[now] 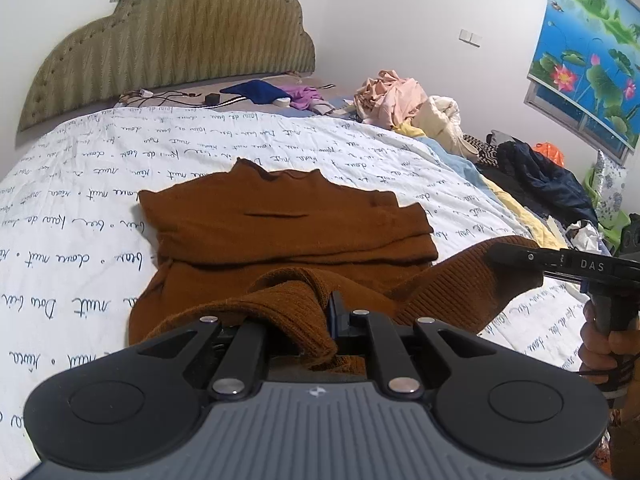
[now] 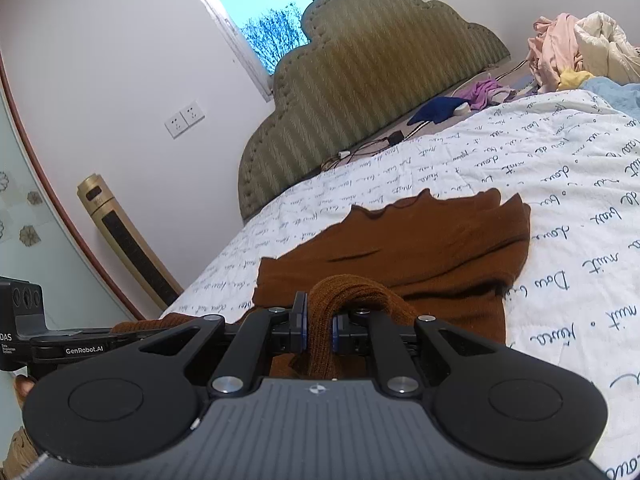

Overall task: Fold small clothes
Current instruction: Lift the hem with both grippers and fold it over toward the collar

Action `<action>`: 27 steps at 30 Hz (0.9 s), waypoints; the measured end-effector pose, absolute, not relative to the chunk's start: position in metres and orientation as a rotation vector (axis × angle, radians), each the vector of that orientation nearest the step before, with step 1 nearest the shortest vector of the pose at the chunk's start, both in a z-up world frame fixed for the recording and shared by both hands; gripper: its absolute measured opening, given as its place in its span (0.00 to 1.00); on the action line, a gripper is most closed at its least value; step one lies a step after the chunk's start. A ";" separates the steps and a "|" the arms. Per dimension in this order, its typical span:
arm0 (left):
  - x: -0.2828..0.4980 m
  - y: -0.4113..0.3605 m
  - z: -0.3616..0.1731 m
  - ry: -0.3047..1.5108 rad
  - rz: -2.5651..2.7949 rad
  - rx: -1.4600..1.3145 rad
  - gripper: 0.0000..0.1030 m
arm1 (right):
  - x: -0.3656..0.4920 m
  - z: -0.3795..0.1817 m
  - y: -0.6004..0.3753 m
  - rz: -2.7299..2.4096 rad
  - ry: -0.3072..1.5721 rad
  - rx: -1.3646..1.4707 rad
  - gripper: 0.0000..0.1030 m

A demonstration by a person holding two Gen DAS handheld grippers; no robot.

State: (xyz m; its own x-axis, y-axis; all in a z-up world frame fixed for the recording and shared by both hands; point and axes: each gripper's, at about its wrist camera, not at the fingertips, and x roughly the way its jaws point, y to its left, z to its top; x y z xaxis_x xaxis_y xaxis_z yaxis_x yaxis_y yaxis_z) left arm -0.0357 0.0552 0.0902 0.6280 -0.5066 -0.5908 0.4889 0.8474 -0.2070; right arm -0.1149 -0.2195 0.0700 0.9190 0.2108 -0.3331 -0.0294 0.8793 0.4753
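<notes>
A brown knit sweater (image 1: 288, 220) lies on the white quilt with blue script, its collar toward the headboard and its sleeves folded in over the body. My left gripper (image 1: 320, 320) is shut on the ribbed bottom hem, which bunches over its jaws and lifts off the bed. The right gripper (image 1: 516, 256) shows at the right of the left wrist view, shut on the hem's other corner, with a hand below it. In the right wrist view the sweater (image 2: 420, 248) spreads ahead, and my right gripper (image 2: 319, 332) pinches a raised fold of ribbed hem between blue pads.
A padded olive headboard (image 1: 180, 40) backs the bed. Pink and cream clothes (image 1: 400, 100) pile at the far right, with dark garments (image 1: 540, 176) beside the bed. Cables, a blue cloth (image 1: 256, 90) and a purple one lie near the headboard. A gold tower fan (image 2: 124, 240) stands at left.
</notes>
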 end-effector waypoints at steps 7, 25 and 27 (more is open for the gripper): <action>-0.008 0.048 0.101 0.688 -0.509 -0.015 0.10 | -0.100 0.074 -0.227 0.109 0.360 0.504 0.15; 0.050 0.028 0.096 0.701 -0.369 0.031 0.10 | -0.053 0.074 -0.243 0.034 0.317 0.506 0.15; 0.054 0.027 0.097 0.698 -0.355 0.042 0.10 | -0.049 0.074 -0.244 0.030 0.314 0.507 0.15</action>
State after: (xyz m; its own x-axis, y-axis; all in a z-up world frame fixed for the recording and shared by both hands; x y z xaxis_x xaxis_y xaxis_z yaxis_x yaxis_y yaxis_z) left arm 0.0540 0.0271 0.0967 0.7089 -0.3063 -0.6353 0.3339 0.9392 -0.0801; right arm -0.0493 -0.2441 0.0740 0.9517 0.1052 -0.2885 0.0493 0.8750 0.4817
